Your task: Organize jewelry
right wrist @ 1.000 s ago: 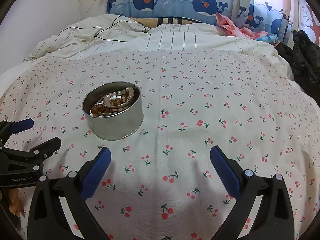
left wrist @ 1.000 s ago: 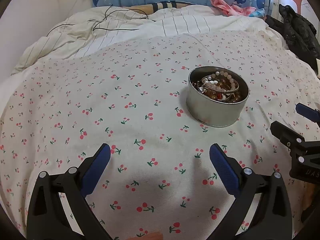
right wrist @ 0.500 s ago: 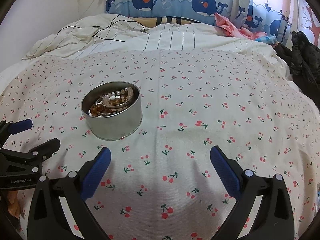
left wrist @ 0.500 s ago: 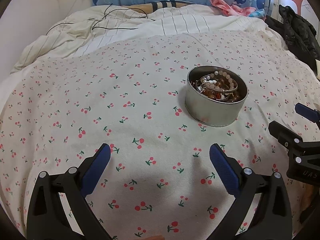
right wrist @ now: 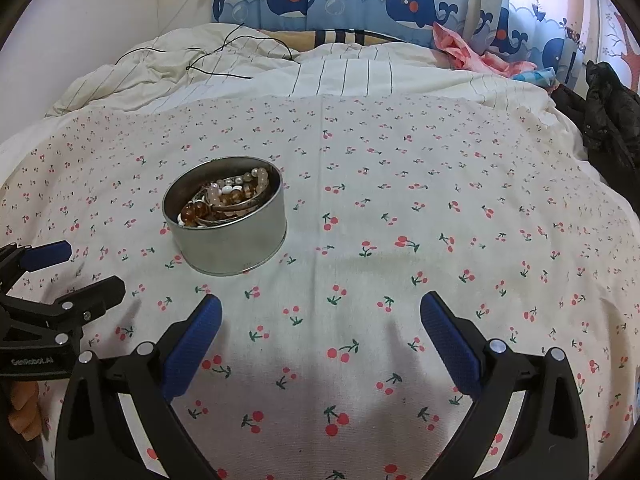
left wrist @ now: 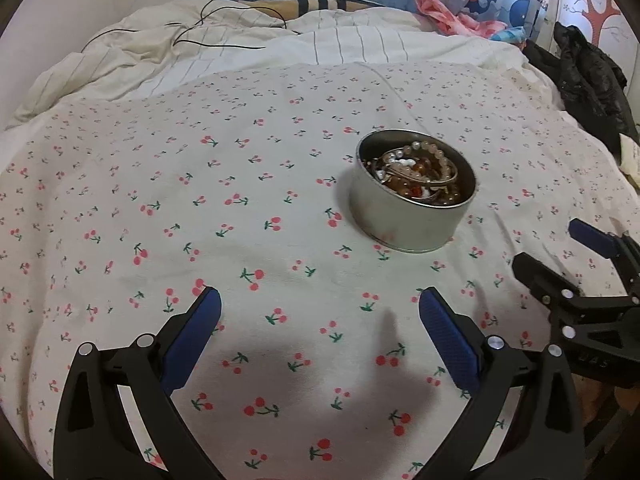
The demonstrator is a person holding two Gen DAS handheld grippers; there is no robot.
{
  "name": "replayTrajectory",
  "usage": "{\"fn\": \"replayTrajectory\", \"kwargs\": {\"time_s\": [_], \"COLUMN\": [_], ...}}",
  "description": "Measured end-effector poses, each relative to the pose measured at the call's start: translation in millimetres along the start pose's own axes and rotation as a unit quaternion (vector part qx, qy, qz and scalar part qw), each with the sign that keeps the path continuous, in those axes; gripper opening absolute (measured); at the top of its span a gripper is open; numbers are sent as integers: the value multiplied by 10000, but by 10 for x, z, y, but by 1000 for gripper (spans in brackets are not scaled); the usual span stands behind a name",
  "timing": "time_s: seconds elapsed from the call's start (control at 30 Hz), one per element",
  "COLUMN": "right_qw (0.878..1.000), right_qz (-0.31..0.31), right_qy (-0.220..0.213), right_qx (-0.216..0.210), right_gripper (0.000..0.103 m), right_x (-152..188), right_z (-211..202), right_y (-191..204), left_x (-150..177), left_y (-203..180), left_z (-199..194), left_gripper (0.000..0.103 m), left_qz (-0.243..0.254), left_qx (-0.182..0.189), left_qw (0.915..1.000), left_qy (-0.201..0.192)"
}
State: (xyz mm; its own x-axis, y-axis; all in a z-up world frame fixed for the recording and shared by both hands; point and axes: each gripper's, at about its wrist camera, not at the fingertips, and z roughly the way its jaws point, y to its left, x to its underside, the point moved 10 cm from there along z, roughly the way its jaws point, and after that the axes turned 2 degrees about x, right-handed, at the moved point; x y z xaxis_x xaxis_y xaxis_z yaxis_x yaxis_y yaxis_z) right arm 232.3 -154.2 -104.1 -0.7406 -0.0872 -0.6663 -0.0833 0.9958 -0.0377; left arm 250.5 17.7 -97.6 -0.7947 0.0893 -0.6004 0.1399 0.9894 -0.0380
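A round silver tin [left wrist: 412, 220] stands on the cherry-print bedsheet [left wrist: 240, 208]. It holds a heap of bead bracelets and bangles [left wrist: 420, 176], amber, pearl and pink. My left gripper [left wrist: 320, 308] is open and empty, low over the sheet, with the tin ahead to its right. My right gripper [right wrist: 320, 314] is open and empty, with the tin [right wrist: 228, 236] and the jewelry [right wrist: 228, 198] ahead to its left. Each gripper shows at the edge of the other's view: the right one [left wrist: 560, 256], the left one [right wrist: 76, 268].
A rumpled striped duvet [left wrist: 260, 56] with a black cable [left wrist: 208, 36] lies at the back. Whale-print curtains [right wrist: 360, 4] hang behind. Pink clothing [right wrist: 476, 54] and a black jacket [right wrist: 608, 108] lie at the back right.
Both grippers have drifted back slightly, so the tin sits a little higher in each view. Both stay open and the tin has not moved.
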Motion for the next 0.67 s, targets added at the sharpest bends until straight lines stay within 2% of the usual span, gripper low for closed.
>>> {"fn": "replayTrajectory", "kwargs": {"time_s": [0.1,0.23,0.67], "right_qw": [10000,10000,9999], "right_qz": [30,41,45], "right_qy": [2,-50,-109], "right_qx": [-5,10,10], "right_gripper": [95,95,95], "right_x": [1,-9,-33], "right_z": [0,-17,-42], "right_y": [-9,-9,-9], "left_x": [-9,-36,-22], "left_y": [2,78,167], "left_z": [-55,-73,17], "left_gripper": [95,95,95], "left_qz": [28,277,159], "left_qx": [11,-587,-748], "left_qw": [9999,9976,9971], "left_qy": [-128,-229,23]}}
